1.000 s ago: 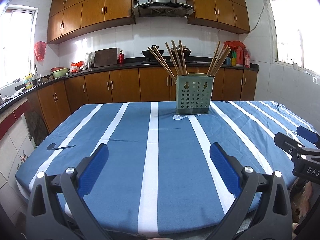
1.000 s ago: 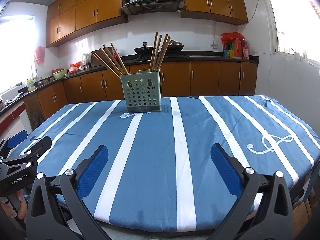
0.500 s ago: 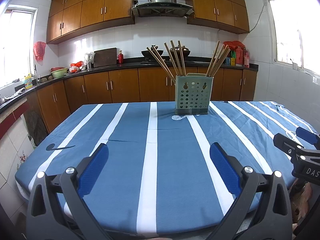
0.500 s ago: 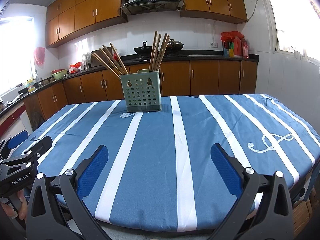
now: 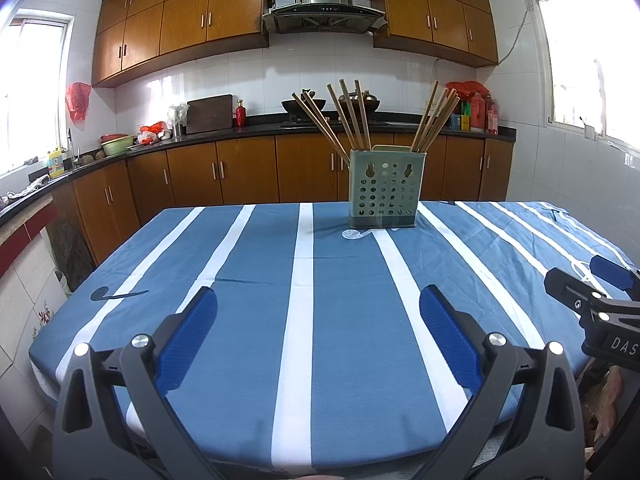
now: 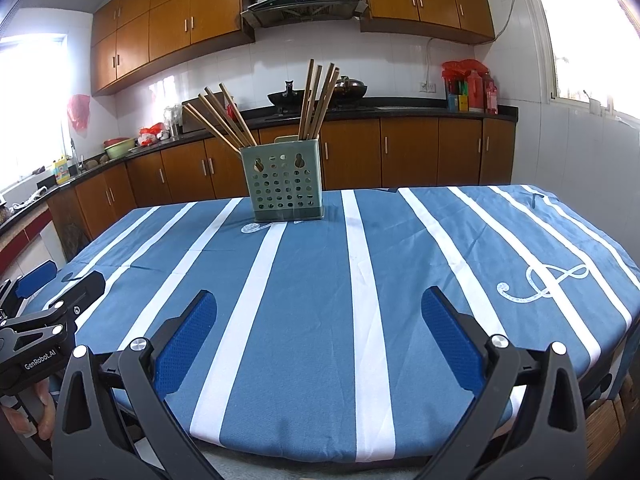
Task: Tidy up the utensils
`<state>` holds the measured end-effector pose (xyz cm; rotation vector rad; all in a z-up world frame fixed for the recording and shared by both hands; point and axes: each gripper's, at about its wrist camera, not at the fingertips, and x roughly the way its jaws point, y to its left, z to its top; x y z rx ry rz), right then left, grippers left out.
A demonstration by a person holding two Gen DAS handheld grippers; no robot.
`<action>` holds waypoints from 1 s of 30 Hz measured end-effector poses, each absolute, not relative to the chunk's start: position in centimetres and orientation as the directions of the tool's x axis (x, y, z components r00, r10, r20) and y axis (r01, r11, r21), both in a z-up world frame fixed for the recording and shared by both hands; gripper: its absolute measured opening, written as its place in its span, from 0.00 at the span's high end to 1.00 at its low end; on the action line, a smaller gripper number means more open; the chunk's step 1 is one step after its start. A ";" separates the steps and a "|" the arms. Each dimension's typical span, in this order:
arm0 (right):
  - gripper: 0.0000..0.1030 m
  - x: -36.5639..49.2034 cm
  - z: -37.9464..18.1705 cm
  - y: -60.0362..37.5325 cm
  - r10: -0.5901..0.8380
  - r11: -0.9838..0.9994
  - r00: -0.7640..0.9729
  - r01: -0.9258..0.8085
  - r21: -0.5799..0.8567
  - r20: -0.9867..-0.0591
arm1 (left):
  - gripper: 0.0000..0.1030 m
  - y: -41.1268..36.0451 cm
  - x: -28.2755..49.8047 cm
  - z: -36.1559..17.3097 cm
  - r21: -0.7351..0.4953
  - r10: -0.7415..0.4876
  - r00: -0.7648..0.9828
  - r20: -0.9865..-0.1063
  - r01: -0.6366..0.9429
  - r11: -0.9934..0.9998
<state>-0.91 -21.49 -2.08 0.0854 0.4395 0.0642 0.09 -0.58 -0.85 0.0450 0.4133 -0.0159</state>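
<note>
A green perforated utensil holder (image 5: 383, 189) stands upright at the far side of the table, also in the right wrist view (image 6: 285, 187). Several wooden chopsticks (image 5: 349, 112) stick out of it in separate bunches, also seen in the right wrist view (image 6: 316, 98). My left gripper (image 5: 318, 312) is open and empty, low over the near table edge. My right gripper (image 6: 319, 314) is open and empty, also at the near edge. Each gripper shows at the side of the other's view.
The table wears a blue cloth with white stripes (image 5: 304, 280). Wooden kitchen cabinets and a dark counter (image 5: 240, 132) run behind and to the left. Windows (image 6: 588, 28) are on the right wall.
The left wrist view has shifted very slightly; the holder sits a touch lower left in it. Both grippers stay open and nearly still.
</note>
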 end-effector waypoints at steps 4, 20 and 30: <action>0.02 -0.9 -2.1 -21.5 0.080 0.994 0.903 -0.043 0.097 -0.422 | 0.04 -0.6 0.1 -0.8 0.040 -0.006 0.916 -0.402 0.024 0.999; 0.02 -1.0 -2.3 -21.3 0.081 0.994 0.902 -0.043 0.098 -0.424 | 0.04 -0.6 0.1 -0.8 0.039 -0.007 0.915 -0.403 0.025 0.999; 0.02 -1.0 -2.4 -21.2 0.081 0.994 0.901 -0.042 0.099 -0.426 | 0.04 -0.7 0.1 -0.8 0.039 -0.007 0.914 -0.405 0.025 0.999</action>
